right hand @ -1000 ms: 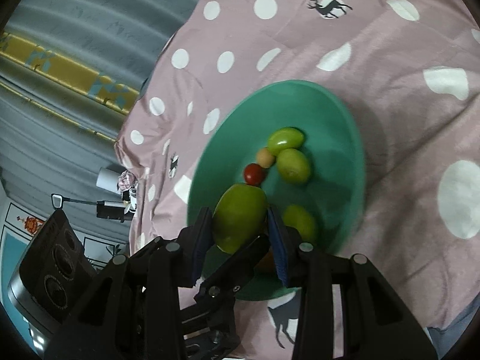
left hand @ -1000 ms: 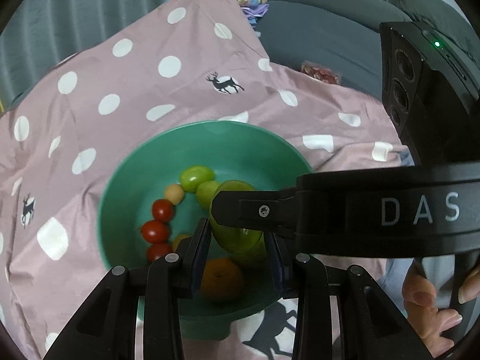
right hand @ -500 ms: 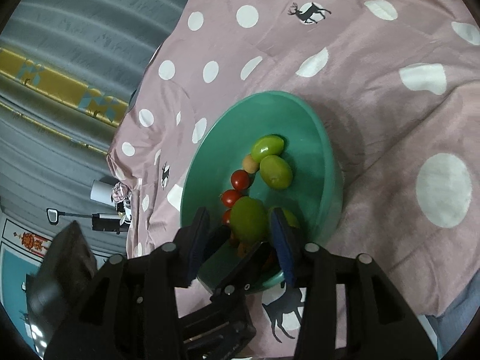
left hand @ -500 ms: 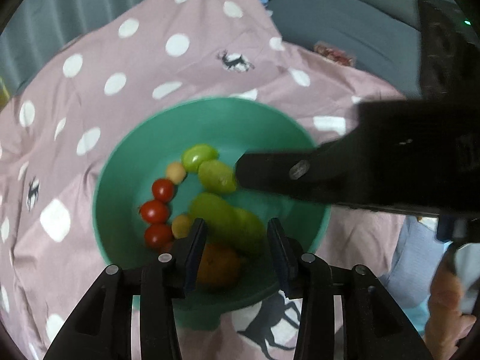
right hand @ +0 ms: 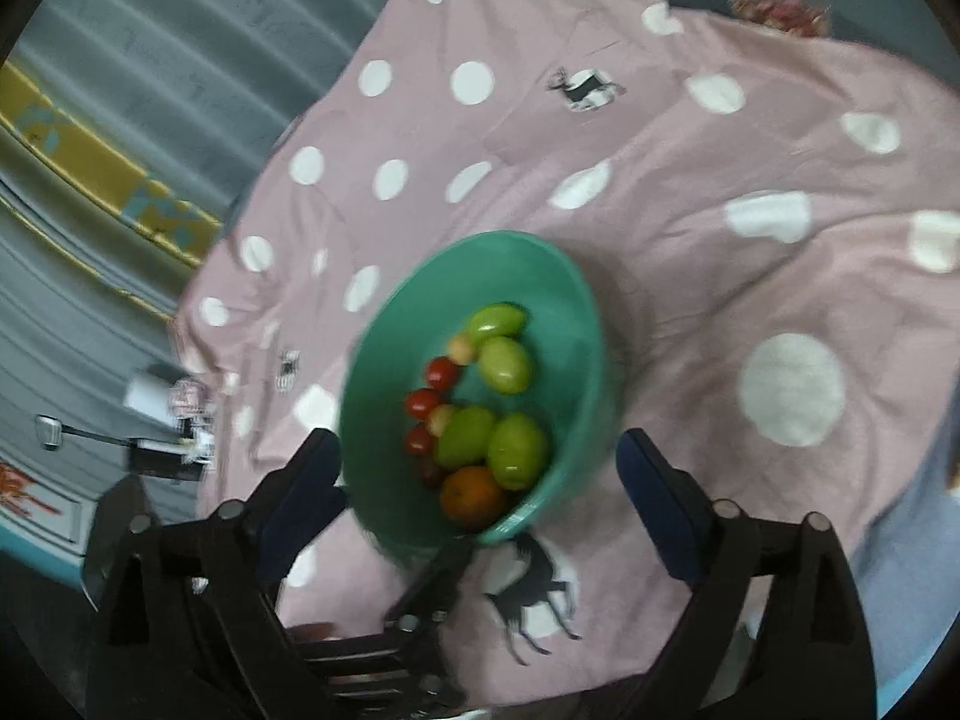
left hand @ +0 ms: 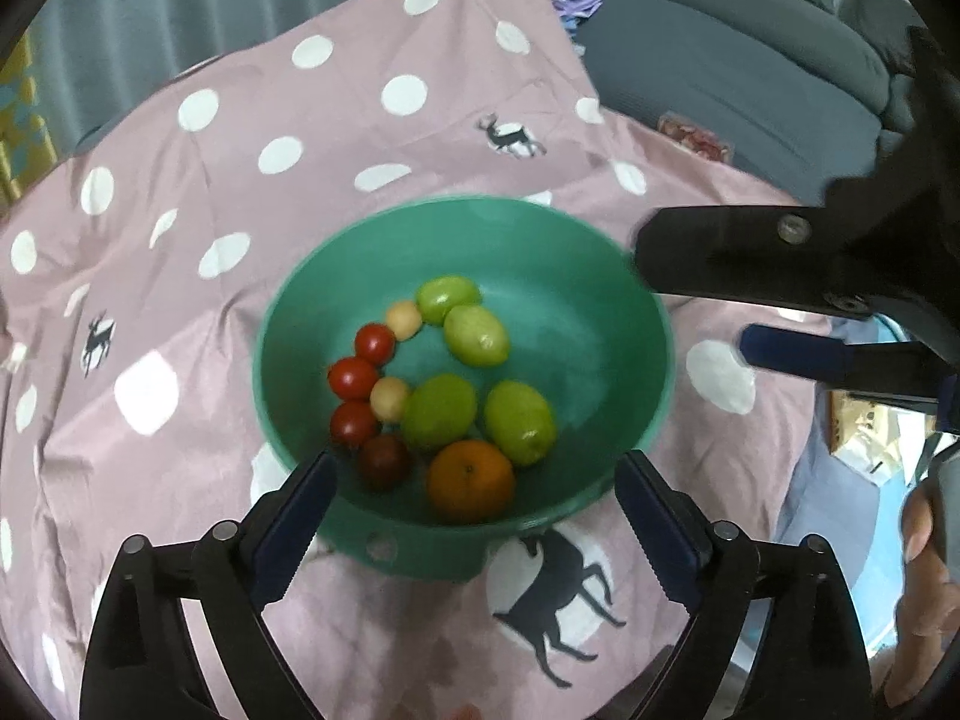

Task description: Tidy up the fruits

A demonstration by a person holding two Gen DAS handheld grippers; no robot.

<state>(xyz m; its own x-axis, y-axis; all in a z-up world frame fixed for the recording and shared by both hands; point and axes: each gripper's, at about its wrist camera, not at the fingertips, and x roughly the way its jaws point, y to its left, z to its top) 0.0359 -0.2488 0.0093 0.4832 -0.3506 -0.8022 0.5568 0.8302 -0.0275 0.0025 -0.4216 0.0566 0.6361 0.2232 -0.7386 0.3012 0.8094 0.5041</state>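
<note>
A green bowl sits on the pink dotted cloth and also shows in the right wrist view. It holds several green fruits, an orange, three red tomatoes, a dark one and two small pale fruits. My left gripper is open and empty at the bowl's near rim. My right gripper is open and empty above the bowl's near side; its fingers reach in from the right in the left wrist view.
The pink cloth with white dots and deer prints covers the surface. A grey sofa stands behind at the right. Grey curtains hang at the left. A hand shows at the lower right.
My right gripper has let go of the green fruit into the bowl, opened wide and pulled back to the right. My left gripper has opened too and drawn back from the bowl.
</note>
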